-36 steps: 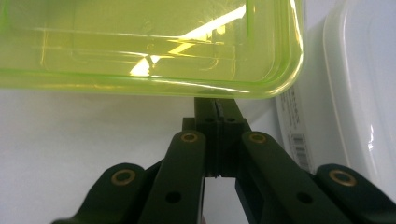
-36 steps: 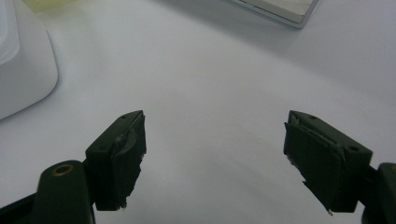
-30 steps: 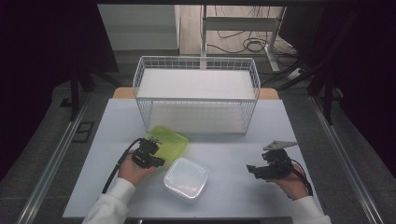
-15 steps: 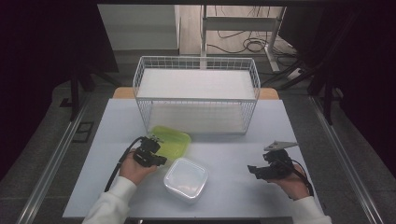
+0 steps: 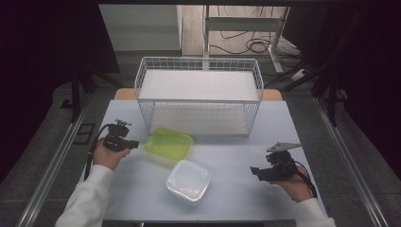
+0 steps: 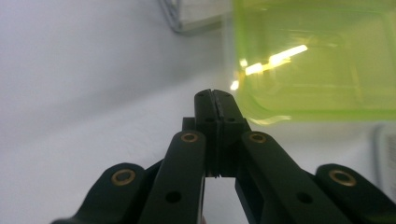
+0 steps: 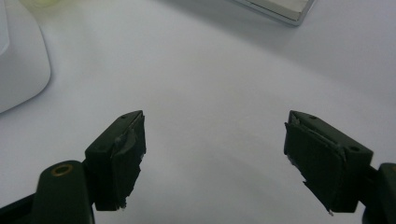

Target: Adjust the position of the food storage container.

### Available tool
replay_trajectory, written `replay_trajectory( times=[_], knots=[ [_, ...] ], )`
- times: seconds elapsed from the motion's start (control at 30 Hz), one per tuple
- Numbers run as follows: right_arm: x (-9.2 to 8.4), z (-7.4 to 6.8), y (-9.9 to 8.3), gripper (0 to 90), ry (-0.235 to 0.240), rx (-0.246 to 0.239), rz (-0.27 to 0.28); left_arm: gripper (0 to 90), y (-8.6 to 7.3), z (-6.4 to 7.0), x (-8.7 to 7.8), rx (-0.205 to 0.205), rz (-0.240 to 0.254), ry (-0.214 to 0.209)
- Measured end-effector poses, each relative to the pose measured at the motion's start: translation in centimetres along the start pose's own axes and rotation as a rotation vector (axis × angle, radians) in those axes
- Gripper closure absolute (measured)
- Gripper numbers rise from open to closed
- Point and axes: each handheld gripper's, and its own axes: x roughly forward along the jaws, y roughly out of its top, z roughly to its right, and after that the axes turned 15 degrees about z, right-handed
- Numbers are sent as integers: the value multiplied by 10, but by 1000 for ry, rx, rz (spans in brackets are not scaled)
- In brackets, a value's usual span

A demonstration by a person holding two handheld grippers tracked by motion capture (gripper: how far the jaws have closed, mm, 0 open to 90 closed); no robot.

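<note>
Counted on the table (image 5: 236,198): one wire basket (image 5: 198,101) at upper centre, one green container (image 5: 169,144), one clear container (image 5: 188,182), two grippers, left (image 5: 134,144) and right (image 5: 253,171).

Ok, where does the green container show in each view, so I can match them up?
High view: green container left of centre, before the wire basket.
Left gripper view: upper right, beyond the shut jaws.
Right gripper view: faint green at the top left corner.
Shared landmark: the basket's base.

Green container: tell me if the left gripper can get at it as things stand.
Probably yes. The left gripper sits just beside the green container with bare table between, but its jaws are shut and would have to open first.
</note>
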Motion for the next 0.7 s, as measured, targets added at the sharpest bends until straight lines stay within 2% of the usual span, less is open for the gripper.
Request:
replay_trajectory(
  times=[0.03, 0.1, 0.17, 0.2, 0.27, 0.3, 0.7],
  knots=[
    [0, 1, -1, 209, -1, -2, -1, 900, -1, -2, 9, 6, -28, -2],
    [0, 1, -1, 209, -6, 2, -4, 900, -2, -1, 16, 19, -55, -9],
    [-1, 2, -2, 209, -6, 0, -1, 900, -3, 1, 18, 25, -57, -20],
    [-1, 2, -2, 209, -9, 1, -3, 900, -3, 6, 20, 43, -57, -43],
    [-2, 3, -3, 209, -12, 0, -6, 900, -3, 8, 20, 40, -55, -43],
    [-2, 3, -4, 209, -14, 1, -8, 900, -3, 10, 21, 48, -65, -60],
    [1, 1, -3, 207, -9, -7, -12, 900, -3, 24, 26, 40, -66, -91]
  ],
)
